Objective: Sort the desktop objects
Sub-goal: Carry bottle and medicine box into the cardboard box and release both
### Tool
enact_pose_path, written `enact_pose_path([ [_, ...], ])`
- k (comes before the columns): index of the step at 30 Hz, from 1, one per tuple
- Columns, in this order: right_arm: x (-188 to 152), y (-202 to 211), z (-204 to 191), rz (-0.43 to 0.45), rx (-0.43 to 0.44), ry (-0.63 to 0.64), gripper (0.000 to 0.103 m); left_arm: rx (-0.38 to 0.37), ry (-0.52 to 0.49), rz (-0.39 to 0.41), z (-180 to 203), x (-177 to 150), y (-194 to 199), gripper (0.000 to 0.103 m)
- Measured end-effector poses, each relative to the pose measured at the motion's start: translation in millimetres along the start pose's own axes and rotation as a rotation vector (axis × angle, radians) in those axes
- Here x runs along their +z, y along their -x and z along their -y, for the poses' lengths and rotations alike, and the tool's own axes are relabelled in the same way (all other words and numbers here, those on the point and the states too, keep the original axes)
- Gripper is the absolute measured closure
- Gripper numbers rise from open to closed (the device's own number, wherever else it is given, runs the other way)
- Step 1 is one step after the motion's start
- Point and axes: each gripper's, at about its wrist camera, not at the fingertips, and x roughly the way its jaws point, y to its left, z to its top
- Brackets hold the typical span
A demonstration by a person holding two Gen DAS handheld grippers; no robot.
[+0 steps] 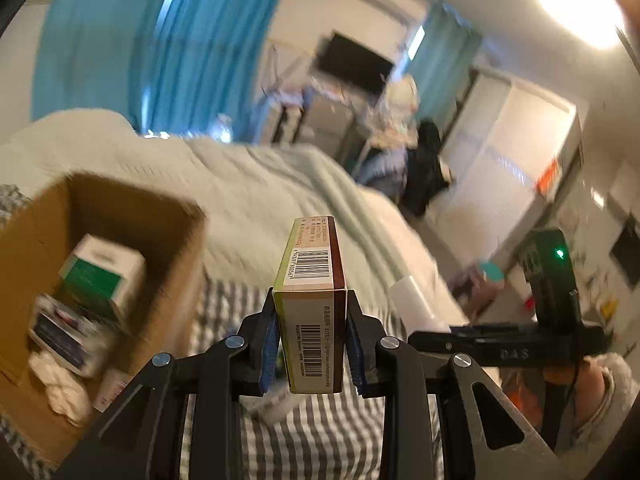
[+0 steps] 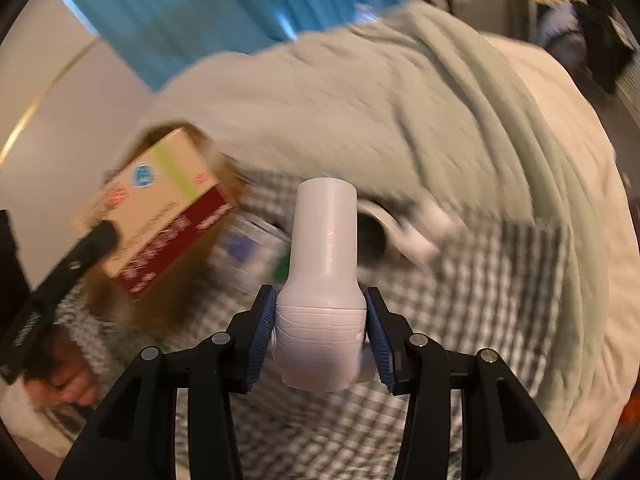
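The left gripper [image 1: 311,344] was clamped on a carton [image 1: 314,304], its blue pads [image 1: 269,344] pressing the two broad faces so the carton stood on edge and pointed straight ahead — a grip that looked meant to keep it from twisting on the way to the box. The right gripper [image 2: 322,332] was closed on the wide base of a white bottle [image 2: 323,280], neck pointing away from the camera, held by its thickest part, probably for a firmer hold. Both were lifted above a checked cloth [image 1: 256,300]. Ahead and to the left of the left gripper sat an open cardboard box [image 1: 120,208] — inside were a green-and-white pack [image 1: 100,276], a dark flat packet [image 1: 60,336] and something white and crumpled [image 1: 60,384], too blurred to name. Beyond lay a pale blanket [image 2: 400,92].
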Motion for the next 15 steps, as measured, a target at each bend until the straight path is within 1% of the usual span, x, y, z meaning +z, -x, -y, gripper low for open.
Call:
enact_pose_path([
  [1,11,7,-14,0.007,0.023,0.028,0.059,0.005,0.015,0.022,-4,7,8,0.074],
  [2,22,4,-33,0.012,0.042,0.055,0.059,0.020,0.032,0.054,-11,17,21,0.074],
  [4,39,9,-67,0.018,0.082,0.111,0.059,0.060,0.050,0.090,-23,27,36,0.074],
  [7,59,-3,-118,0.004,0.144,0.178,0.059,0.168,0.069,0.132,-45,37,55,0.074],
  [8,60,-6,-132,-0.002,0.155,0.203,0.059,0.230,0.084,0.145,-55,36,60,0.074],
  [10,63,-19,-165,-0.017,0.176,0.250,0.059,0.325,0.077,0.125,-69,32,61,0.074],
  [11,63,-25,-179,-0.020,0.183,0.272,0.059,0.355,0.080,0.112,-76,32,58,0.074],
  [13,66,-39,-202,-0.021,0.186,0.313,0.059,0.385,0.104,0.094,-90,27,55,0.074],
  [15,67,-53,-216,-0.018,0.201,0.323,0.059,0.400,0.129,0.074,-106,21,53,0.074],
])
